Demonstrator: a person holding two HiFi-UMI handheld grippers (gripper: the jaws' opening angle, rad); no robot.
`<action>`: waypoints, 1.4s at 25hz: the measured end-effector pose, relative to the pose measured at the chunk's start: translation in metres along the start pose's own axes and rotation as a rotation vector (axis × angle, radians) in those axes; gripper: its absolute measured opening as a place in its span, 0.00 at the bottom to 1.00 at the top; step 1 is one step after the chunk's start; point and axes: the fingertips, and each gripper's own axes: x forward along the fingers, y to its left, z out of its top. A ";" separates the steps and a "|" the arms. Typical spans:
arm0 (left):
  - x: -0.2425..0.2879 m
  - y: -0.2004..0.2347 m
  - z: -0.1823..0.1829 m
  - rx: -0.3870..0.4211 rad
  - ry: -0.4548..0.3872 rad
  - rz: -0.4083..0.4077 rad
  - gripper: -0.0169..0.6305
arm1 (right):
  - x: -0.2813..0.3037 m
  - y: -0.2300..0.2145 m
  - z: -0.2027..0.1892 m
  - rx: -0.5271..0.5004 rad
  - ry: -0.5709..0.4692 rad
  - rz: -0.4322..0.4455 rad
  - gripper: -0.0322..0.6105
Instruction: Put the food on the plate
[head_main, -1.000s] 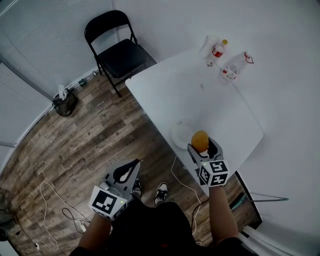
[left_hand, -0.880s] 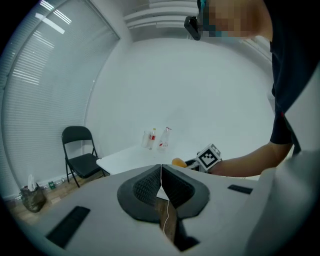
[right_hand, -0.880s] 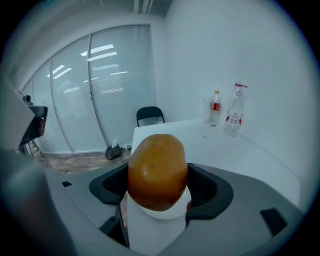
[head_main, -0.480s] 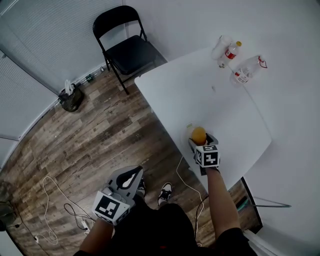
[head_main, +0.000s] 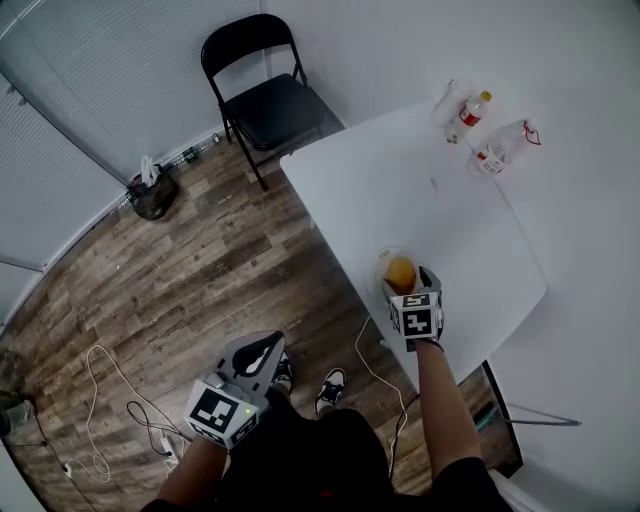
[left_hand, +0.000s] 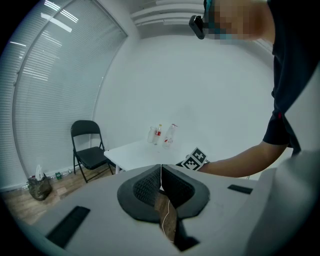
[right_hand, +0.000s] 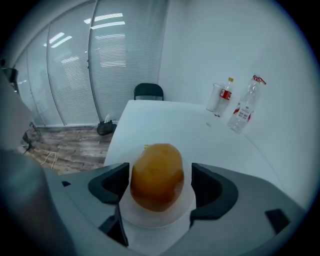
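An orange-brown potato-like food (head_main: 400, 272) (right_hand: 157, 176) rests on a small pale plate (head_main: 382, 266) (right_hand: 155, 219) near the front edge of the white table (head_main: 440, 210). My right gripper (head_main: 404, 284) (right_hand: 160, 184) straddles the food, its jaws apart, with a small gap showing on the right side. My left gripper (head_main: 255, 352) (left_hand: 161, 182) hangs low over the wooden floor, well left of the table. Its jaws are pressed together with nothing between them.
Two plastic bottles (head_main: 470, 108) (head_main: 498, 150) and a clear cup (head_main: 447, 98) stand at the table's far corner. A black folding chair (head_main: 270, 100) stands beyond the table. A dark bag (head_main: 152, 192) and loose cables (head_main: 100, 420) lie on the floor.
My right gripper carried the food forward over the plate and lowered it onto the plate. Its jaws now stand apart round it. The left gripper stayed low and shut.
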 end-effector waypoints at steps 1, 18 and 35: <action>-0.001 -0.002 0.002 0.004 -0.005 -0.003 0.06 | -0.007 0.000 0.006 0.001 -0.020 0.000 0.63; -0.019 -0.077 0.067 0.136 -0.114 -0.055 0.06 | -0.295 0.013 0.093 0.097 -0.672 0.031 0.37; -0.043 -0.137 0.137 0.279 -0.250 -0.137 0.06 | -0.417 0.022 0.108 0.048 -0.894 -0.081 0.09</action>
